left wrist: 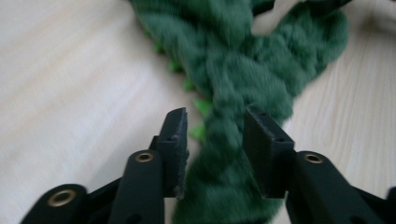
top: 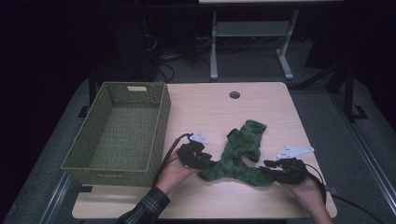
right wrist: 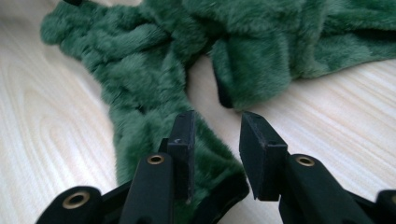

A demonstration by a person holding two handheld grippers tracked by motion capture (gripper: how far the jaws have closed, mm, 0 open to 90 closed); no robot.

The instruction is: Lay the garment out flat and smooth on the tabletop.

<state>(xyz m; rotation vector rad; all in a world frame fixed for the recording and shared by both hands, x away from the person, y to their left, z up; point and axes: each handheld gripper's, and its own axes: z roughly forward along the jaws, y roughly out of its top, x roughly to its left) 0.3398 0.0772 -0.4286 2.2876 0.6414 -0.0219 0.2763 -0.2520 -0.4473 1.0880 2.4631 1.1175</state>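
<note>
High view shows the fuzzy dark-green plush garment (top: 238, 154) lying spread in a loose Y on the near half of the counter (top: 271, 100), between your two hands and to the right of the basket. Your left gripper (top: 201, 161) sits at one near end of it, your right gripper (top: 275, 170) at the other. In the left gripper view the jaws stand partly apart with a strip of the green pile running between them; the pads do not press on it. In the right gripper view the jaws are likewise partly apart, the cloth's dark-edged end under the left pad (right wrist: 183, 140) and bare wood showing in the gap, so nothing is held.

The risk, as I judge it: with pads this close to loose pile, any lift or pull could snag a fold and drag the garment out of its lay. A regrip at the very edge may pinch only the trim and slip.

The counter is pale wood-grain laminate with a round cable hole (top: 234, 94) at the back. The rectangular olive-green woven basket (top: 159, 135) stands empty at its left edge. Beyond is a dim room with grey floor and a white desk frame (top: 252, 42).
</note>
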